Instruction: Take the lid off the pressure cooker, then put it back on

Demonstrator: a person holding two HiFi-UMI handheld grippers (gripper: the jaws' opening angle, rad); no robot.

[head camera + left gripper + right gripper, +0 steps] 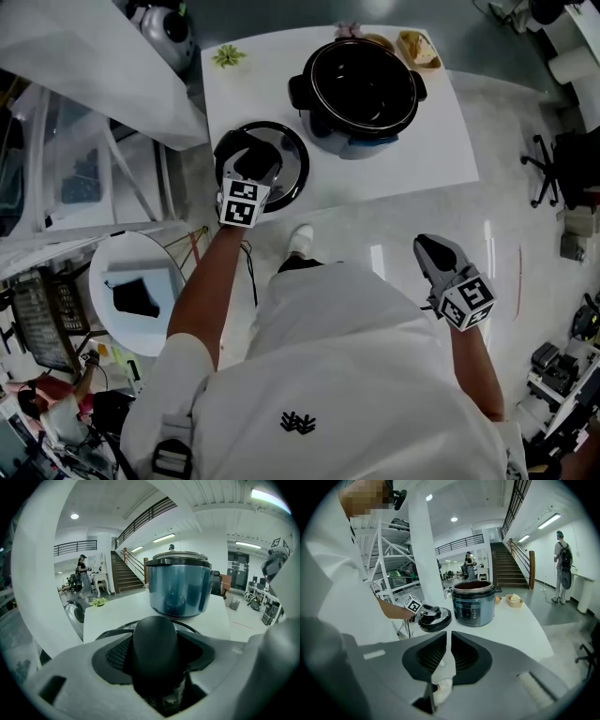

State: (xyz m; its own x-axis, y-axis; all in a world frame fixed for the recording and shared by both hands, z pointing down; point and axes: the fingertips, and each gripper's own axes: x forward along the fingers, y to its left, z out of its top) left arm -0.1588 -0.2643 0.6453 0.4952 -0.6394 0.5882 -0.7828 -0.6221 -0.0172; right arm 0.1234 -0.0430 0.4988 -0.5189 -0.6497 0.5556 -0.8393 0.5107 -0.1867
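The lid (292,169) lies on the white table (431,155), left of the open cooker (361,89). Left gripper (251,157) clamps its knob (154,648); right gripper (431,251) hangs closed, empty, off the table.

We read no words or numbers: the panel (465,609) on the cooker (474,603), at 12 o'clock, is too small, and the shirt (366,356) emblem (297,423) is wordless

The lid (292,171) lies on the table (427,141), just left of the pressure cooker (361,84)
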